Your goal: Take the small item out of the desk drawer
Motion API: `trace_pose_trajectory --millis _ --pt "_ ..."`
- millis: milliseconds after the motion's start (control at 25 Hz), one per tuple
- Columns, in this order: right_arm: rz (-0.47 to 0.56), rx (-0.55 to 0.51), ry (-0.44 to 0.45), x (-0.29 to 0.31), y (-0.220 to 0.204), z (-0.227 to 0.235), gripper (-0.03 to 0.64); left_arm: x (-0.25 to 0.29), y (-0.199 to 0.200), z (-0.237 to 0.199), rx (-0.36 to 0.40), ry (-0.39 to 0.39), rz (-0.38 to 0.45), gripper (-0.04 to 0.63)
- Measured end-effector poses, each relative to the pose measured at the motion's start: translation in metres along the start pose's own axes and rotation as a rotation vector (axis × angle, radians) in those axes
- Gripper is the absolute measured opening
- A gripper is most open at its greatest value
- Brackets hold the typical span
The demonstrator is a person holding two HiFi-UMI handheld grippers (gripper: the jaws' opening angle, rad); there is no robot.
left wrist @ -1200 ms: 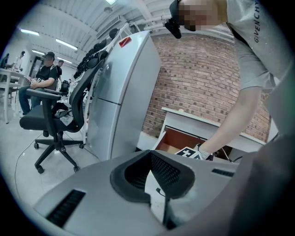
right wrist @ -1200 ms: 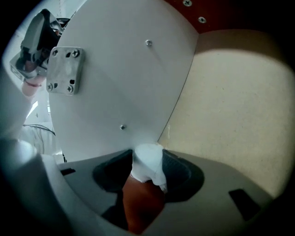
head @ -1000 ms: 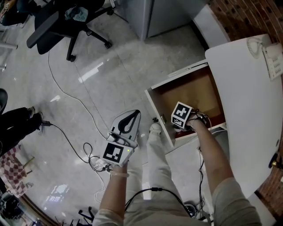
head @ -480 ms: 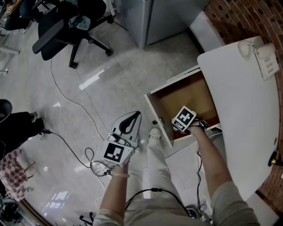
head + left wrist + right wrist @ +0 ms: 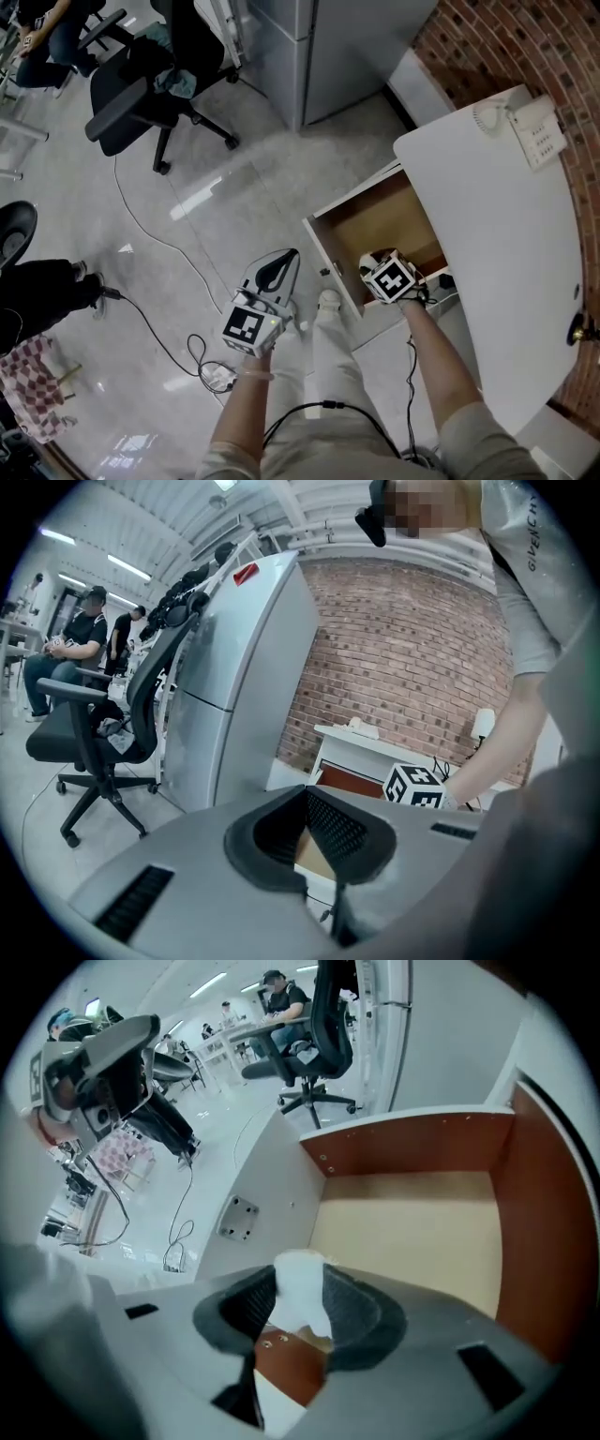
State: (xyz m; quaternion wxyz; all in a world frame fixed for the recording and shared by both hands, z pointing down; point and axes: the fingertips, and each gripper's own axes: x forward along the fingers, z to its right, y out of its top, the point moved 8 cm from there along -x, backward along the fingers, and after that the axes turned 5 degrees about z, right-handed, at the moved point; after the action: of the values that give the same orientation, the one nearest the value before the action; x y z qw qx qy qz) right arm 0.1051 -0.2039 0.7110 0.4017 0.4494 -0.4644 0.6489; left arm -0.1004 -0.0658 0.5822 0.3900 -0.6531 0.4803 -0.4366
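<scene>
The desk drawer (image 5: 330,258) stands pulled open, with white walls and a bare tan floor (image 5: 403,1222). My right gripper (image 5: 375,265) is at the drawer's near corner, just under the white desk top (image 5: 497,234). In the right gripper view its dark pads press from both sides on a small white item (image 5: 298,1293), and the right gripper (image 5: 302,1274) is shut on it above the drawer's front edge. My left gripper (image 5: 289,255) hangs over the floor left of the drawer, tips together and holding nothing. The left gripper (image 5: 306,794) faces the drawer (image 5: 342,782).
A black office chair (image 5: 141,84) and a grey cabinet (image 5: 309,47) stand beyond the drawer. A cable (image 5: 159,234) loops across the glossy floor. A brick wall (image 5: 487,37) backs the desk, and a white phone (image 5: 534,131) sits on it. People sit at far desks (image 5: 80,649).
The head view has swung, so the desk and drawer sit lower left in the picture. The right gripper's cube has turned more face-up at the drawer's near corner. The left gripper has barely moved.
</scene>
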Motion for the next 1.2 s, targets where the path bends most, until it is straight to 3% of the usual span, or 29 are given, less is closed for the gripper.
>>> trace_pose_trajectory --millis 360,880,1200 --pt "0.215 -0.025 -0.134 -0.059 0.019 -0.016 0.161 -0.005 0.018 0.012 0.023 -0.057 -0.012 0.005" --pt "0.443 -0.074 -0.246 -0.139 0.036 -0.044 0.161 -0.011 0.063 0.03 0.04 -0.091 0.013 0.005" --pt "0.583 -0.019 -0.268 -0.188 0.036 -0.053 0.161 -0.018 0.088 0.039 0.067 -0.096 0.026 0.005"
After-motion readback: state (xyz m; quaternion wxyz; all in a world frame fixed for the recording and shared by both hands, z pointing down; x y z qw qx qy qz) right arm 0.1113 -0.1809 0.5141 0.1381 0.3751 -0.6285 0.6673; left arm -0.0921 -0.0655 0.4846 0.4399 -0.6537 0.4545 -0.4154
